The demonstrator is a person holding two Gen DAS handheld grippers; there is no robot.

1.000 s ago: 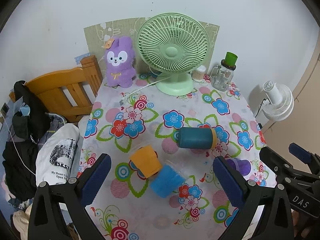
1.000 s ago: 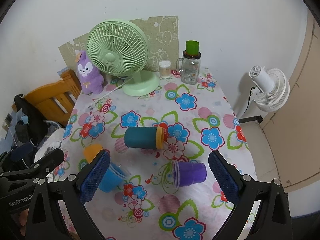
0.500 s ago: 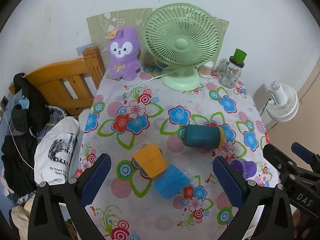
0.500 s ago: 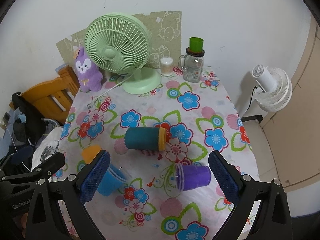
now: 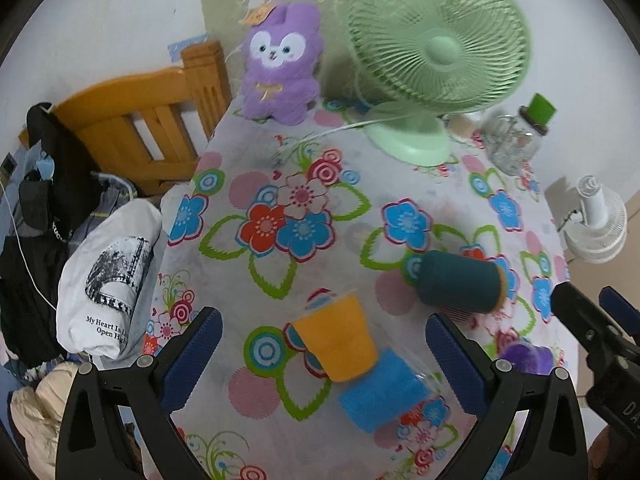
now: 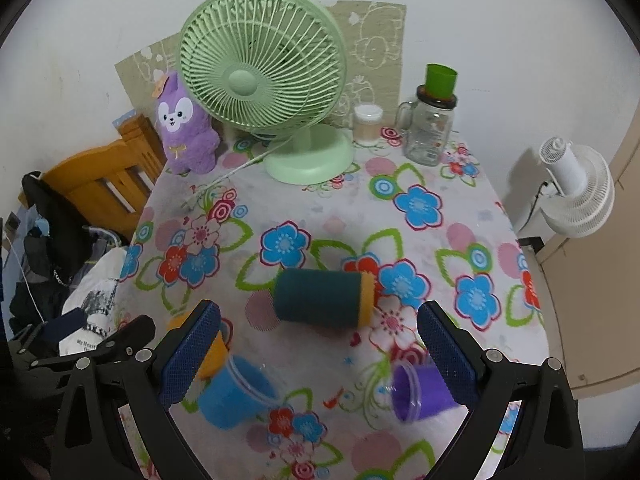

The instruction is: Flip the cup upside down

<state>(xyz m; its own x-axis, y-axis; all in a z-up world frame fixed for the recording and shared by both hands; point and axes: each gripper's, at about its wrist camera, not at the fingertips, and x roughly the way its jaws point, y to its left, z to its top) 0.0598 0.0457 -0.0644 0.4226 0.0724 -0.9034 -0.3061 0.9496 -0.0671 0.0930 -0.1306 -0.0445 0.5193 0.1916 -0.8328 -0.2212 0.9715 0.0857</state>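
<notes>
Several cups lie on their sides on the flowered tablecloth [image 5: 256, 184]. An orange cup [image 5: 336, 342] and a light blue cup [image 5: 384, 396] lie between the fingers of my open, empty left gripper [image 5: 320, 360]. A dark teal cup with an orange rim [image 6: 324, 298] lies mid-table, beyond my open, empty right gripper [image 6: 318, 354]. A purple cup [image 6: 420, 388] lies by the right gripper's right finger. The light blue cup [image 6: 236, 388] sits near its left finger. The teal cup [image 5: 456, 286] and the purple cup [image 5: 524, 358] also show in the left wrist view.
A green desk fan [image 6: 264, 80], a purple plush toy [image 6: 184, 128], a small jar [image 6: 367, 124] and a glass mug with a green cup on top [image 6: 430, 128] stand at the table's far edge. A wooden chair [image 5: 140, 120] and clothes are left, a white fan [image 6: 576, 192] right.
Both grippers have moved forward and lower toward the cups, which now look larger. The cups have not moved. Both grippers stay open.
</notes>
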